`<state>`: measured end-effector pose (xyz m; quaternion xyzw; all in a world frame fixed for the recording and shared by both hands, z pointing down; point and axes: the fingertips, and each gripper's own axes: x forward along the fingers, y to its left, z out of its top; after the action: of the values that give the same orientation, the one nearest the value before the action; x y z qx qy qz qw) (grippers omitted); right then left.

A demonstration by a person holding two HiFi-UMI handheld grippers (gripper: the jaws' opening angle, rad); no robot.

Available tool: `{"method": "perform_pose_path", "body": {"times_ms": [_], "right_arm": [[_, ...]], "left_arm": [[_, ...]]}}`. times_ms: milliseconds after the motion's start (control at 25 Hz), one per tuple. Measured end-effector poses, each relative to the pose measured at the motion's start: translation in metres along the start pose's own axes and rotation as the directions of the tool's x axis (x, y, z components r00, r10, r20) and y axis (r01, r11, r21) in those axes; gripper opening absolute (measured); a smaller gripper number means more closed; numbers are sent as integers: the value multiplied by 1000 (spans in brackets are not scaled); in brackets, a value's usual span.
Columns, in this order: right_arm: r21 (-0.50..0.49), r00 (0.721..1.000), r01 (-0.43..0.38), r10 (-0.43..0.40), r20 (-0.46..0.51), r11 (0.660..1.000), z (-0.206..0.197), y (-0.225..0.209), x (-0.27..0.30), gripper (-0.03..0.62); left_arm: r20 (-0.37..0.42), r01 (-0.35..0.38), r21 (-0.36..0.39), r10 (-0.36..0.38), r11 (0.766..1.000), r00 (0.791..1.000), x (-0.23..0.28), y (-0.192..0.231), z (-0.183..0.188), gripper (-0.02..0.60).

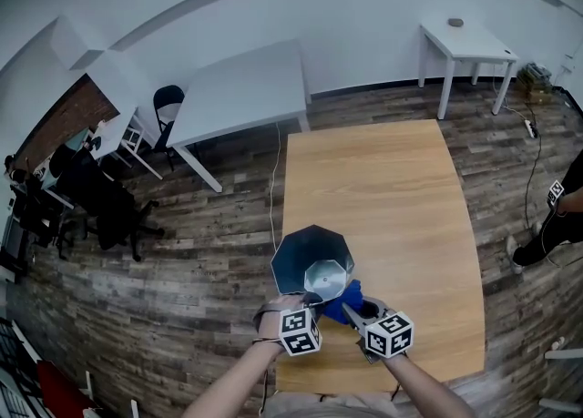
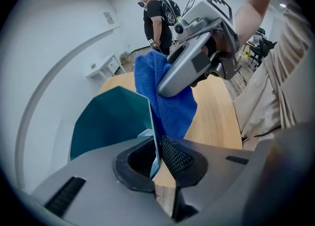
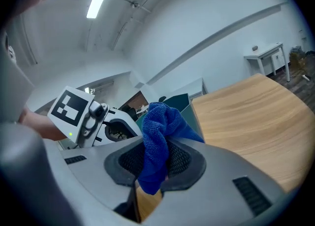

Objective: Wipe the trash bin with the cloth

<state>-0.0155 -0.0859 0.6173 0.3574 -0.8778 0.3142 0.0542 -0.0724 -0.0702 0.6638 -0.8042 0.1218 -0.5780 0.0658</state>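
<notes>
Bin, dark teal with angled sides, stands open-topped on the wooden table, close to the table's left edge and towards the person's end. Its inside bottom shines pale. The left gripper reaches down to the bin's near rim, and its own view shows the jaws closed on the thin wall of the bin, one pad inside and one outside. The right gripper is just beside it, to the right of the bin, with its jaws clamped on a bunched blue cloth. In the right gripper view the cloth bulges up out of the jaws and a loose end hangs below them. In the left gripper view the cloth hangs against or just beside the outer face of the bin's wall, above the table; contact cannot be told. A person in black stands beyond the table's far end
</notes>
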Motion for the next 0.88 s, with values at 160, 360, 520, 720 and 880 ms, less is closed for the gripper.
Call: {"method": "perform_pose_path", "body": {"times_ms": [160,360,520,720,880], "right_arm": [[9,999,32,-31,-30,999,-15,-10,12,80],[20,994,64,-62,-85,998,-39,-25,32,80],[52,989,92,-86,-117,994,-68,-47,46,80],[107,978,140,-121,-170,984,-106,-80,71,80],[134,962,185,-152,-226,973,-136,-102,91,80]], "left_arm": [[8,4,20,-5,1000,1000,0,-1,2,46],[8,17,40,-17,999,1000,-2,2,0,46],[9,26,48,-26,999,1000,-4,1,1,46],[13,34,44,-35,998,999,-2,3,1,46],[15,37,47,-38,998,999,0,4,-3,44]]}}
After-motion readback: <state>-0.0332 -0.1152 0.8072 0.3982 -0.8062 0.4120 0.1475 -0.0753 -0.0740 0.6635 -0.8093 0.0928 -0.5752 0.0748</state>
